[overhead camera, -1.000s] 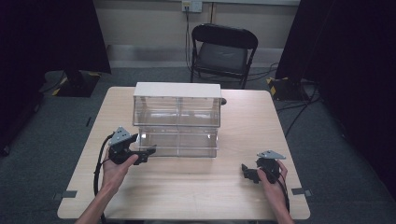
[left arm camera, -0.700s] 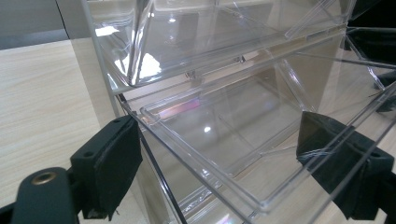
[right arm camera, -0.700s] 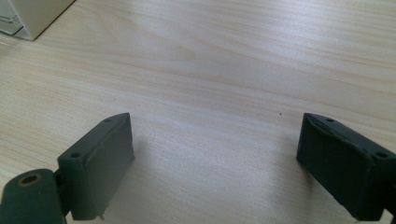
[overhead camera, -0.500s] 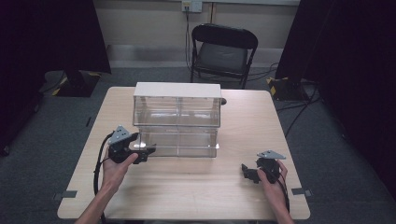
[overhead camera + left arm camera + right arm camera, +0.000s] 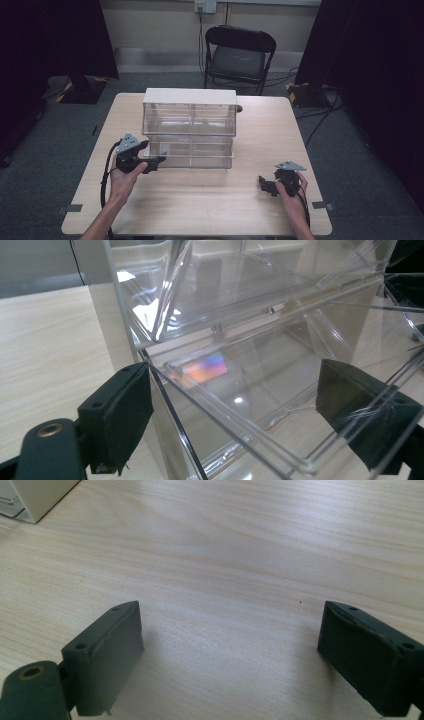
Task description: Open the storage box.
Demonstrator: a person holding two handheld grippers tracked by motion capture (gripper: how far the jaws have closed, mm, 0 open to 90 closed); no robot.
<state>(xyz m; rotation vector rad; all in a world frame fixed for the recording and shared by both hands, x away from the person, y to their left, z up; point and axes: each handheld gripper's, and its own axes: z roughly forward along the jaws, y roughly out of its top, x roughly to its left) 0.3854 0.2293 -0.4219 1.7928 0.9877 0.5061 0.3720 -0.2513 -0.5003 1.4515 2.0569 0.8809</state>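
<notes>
A clear plastic drawer cabinet [image 5: 190,125] with a white top stands in the middle of the table [image 5: 210,205]. Its lower drawer [image 5: 192,154] juts a little toward me. My left gripper [image 5: 156,162] is at that drawer's front left corner. In the left gripper view the drawer's clear wall [image 5: 225,405] runs slantwise between the jaws of the left gripper [image 5: 235,410]. One pad [image 5: 125,415] sits just outside the corner, and the other shows through the plastic. The pads stand apart and do not clamp the wall. My right gripper [image 5: 263,184] rests open on bare wood, as the right gripper view [image 5: 230,650] shows.
A black folding chair [image 5: 240,55] stands behind the table's far edge. Dark curtains hang on both sides, and cables lie on the grey floor. A corner of the cabinet [image 5: 35,497] shows at the top left of the right gripper view.
</notes>
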